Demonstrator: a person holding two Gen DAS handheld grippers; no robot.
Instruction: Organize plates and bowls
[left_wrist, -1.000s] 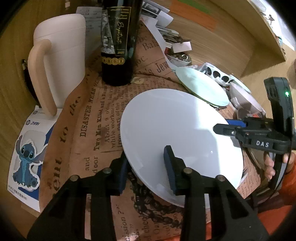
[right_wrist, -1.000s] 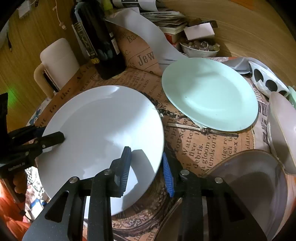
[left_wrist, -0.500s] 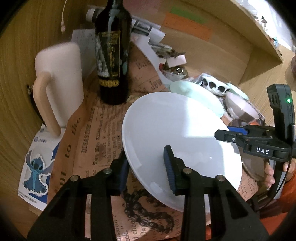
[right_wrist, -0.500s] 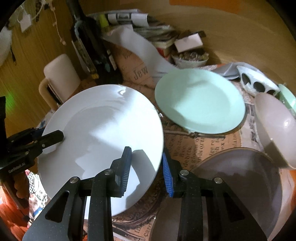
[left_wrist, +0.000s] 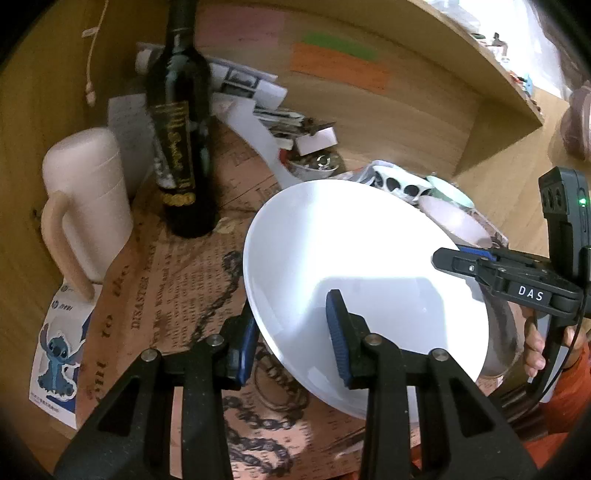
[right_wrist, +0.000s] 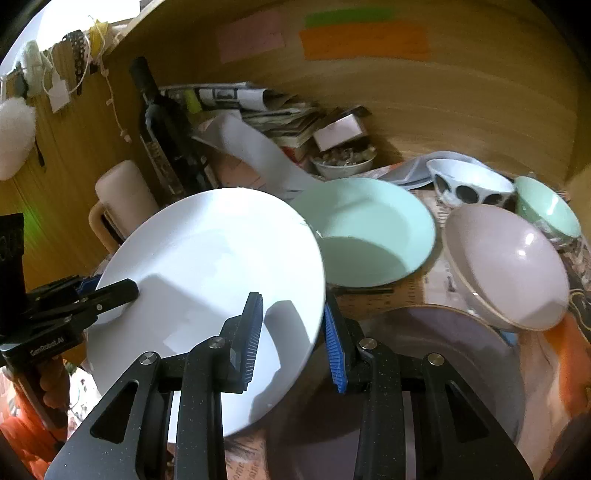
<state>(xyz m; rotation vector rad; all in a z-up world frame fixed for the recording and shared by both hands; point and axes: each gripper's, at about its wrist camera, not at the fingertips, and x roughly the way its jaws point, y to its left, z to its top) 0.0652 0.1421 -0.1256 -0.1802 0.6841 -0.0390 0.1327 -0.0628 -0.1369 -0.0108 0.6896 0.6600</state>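
A large white plate (left_wrist: 354, 258) is held up off the table, tilted, by both grippers. My left gripper (left_wrist: 293, 332) is shut on its left rim; it shows from the side in the right wrist view (right_wrist: 110, 291). My right gripper (right_wrist: 291, 336) is shut on the plate's (right_wrist: 207, 266) right rim; it shows in the left wrist view (left_wrist: 458, 258). A mint green plate (right_wrist: 373, 232) lies behind on the table. A pinkish bowl (right_wrist: 506, 266), a small green bowl (right_wrist: 546, 206) and a white spotted bowl (right_wrist: 469, 184) sit at the right. A greyish plate (right_wrist: 424, 369) lies under my right gripper.
A dark wine bottle (left_wrist: 181, 140) and a cream jug (left_wrist: 85, 210) stand at the back left on a newspaper-print cloth (left_wrist: 177, 295). Papers and a small dish of bits (right_wrist: 343, 162) crowd the back against the wooden wall (right_wrist: 443, 103).
Both grippers have lifted the white plate off the cloth and tilted it up. The views have risen and pulled back, showing more of the wall and the bowls.
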